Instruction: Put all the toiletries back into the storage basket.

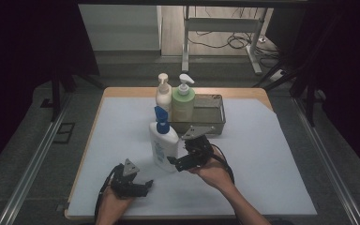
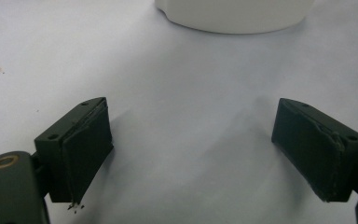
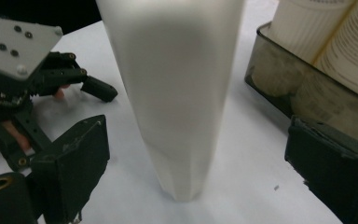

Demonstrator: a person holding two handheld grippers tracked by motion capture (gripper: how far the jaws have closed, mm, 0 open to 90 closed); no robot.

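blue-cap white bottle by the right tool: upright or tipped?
Upright. The white bottle stands on its base on the mat, blue cap on top, in front of the tray.

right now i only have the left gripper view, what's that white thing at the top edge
observer: the base of a white bottle with a blue cap, upright on the table.
operator: where's the right gripper
observer: the right gripper has its jaws open on either side of that bottle, not touching it.
operator: anything behind it
observer: a grey tray with a green pump bottle and a white pump bottle in it.
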